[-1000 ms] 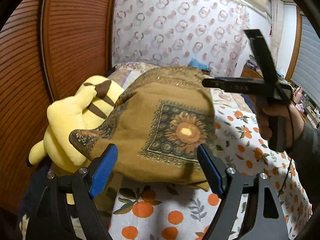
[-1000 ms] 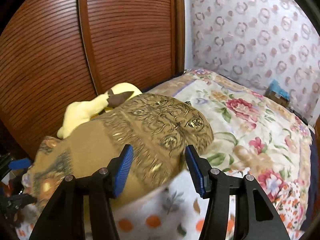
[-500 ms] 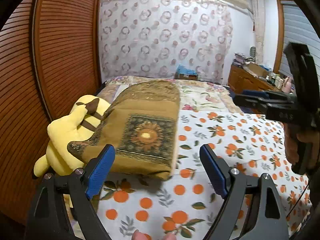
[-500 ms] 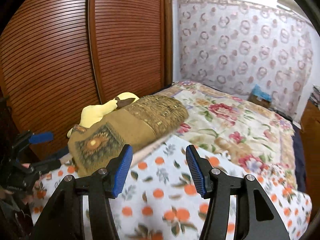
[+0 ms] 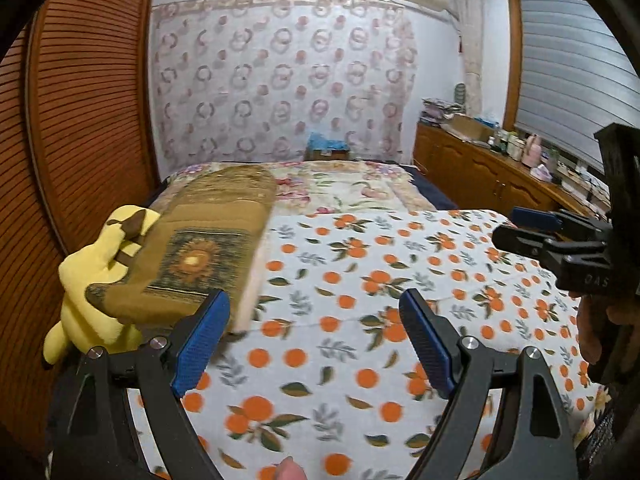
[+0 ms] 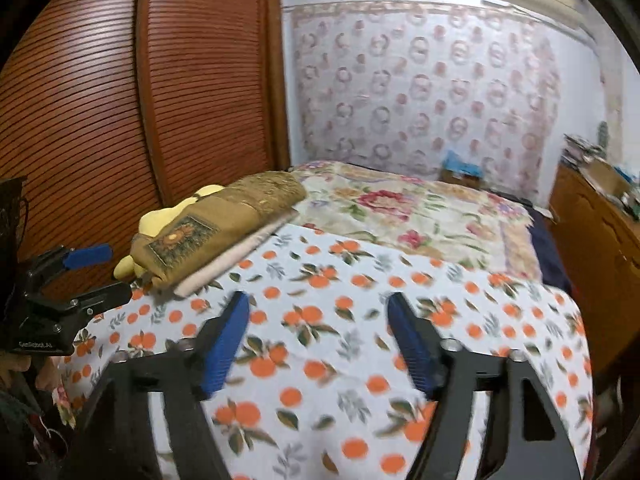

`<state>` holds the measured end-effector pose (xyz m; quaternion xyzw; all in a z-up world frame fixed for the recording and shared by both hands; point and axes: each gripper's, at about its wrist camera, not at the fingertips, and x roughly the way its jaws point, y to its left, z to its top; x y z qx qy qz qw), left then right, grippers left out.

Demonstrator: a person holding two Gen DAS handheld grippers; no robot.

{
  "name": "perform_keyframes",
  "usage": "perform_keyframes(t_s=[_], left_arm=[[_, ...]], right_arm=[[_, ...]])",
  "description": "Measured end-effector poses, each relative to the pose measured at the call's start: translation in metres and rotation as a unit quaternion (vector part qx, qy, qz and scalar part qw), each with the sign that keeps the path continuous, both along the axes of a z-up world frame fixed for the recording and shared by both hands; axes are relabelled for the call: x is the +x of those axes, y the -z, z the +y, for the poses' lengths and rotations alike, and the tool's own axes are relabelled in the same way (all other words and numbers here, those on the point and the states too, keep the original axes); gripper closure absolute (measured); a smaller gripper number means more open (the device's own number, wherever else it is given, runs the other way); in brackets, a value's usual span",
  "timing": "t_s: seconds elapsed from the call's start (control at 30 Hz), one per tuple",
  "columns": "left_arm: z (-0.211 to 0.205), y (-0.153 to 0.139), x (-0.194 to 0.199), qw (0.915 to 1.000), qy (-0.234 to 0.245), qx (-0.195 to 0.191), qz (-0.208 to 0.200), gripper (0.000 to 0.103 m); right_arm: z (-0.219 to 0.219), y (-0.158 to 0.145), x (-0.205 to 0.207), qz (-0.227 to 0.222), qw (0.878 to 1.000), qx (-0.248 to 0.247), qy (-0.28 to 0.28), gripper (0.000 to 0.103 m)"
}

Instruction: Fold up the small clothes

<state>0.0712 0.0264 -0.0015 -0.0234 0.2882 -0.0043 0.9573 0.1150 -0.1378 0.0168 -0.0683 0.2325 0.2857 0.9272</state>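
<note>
A folded brown cloth with a sunflower print (image 5: pixel 200 252) lies at the bed's left side on a cream folded layer, leaning against a yellow plush toy (image 5: pixel 92 280). It also shows in the right wrist view (image 6: pixel 216 228). My left gripper (image 5: pixel 314 340) is open and empty, held above the orange-print sheet (image 5: pixel 360 280), to the right of the cloth's near end. My right gripper (image 6: pixel 318 340) is open and empty above the same sheet (image 6: pixel 320 320). Each gripper shows in the other's view, the right one (image 5: pixel 560 240) and the left one (image 6: pixel 76 276).
A wooden slatted wardrobe (image 5: pixel 80 140) stands left of the bed. A floral quilt (image 6: pixel 400 212) covers the far bed half. A patterned curtain (image 5: pixel 280 80) hangs behind. A wooden cabinet (image 5: pixel 480 172) with clutter runs along the right wall.
Both grippers have pulled back from the folded brown cloth, which now lies farther off at the left. Both were open and empty throughout.
</note>
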Motion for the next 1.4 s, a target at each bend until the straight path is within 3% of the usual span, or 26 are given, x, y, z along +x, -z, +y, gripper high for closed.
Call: perform_keyframes(t_s=[0.1,0.43,0.9,1.4], left_arm=[[-0.014,-0.002,-0.002,1.0,0.001,0.0,0.0,0.016],[-0.047,-0.021,-0.01,0.9998,0.019,-0.007,-0.008,0.016],[-0.068,-0.073,-0.03,0.9981,0.012,0.007,-0.061,0.016],[-0.062,-0.075,-0.035,0.9976,-0.003,0.008,-0.068,0.016]], right_arm=[[-0.011,-0.001,-0.017,0.002,1.0,0.002,0.022,0.018],[-0.056,-0.026,-0.073,-0.015,0.995,0.023,0.095,0.017],[-0.077,-0.068,-0.141,-0.075,0.985,0.047,0.147,0.017],[-0.075,-0.058,-0.129,-0.077,0.985,0.044,0.149,0.017]])
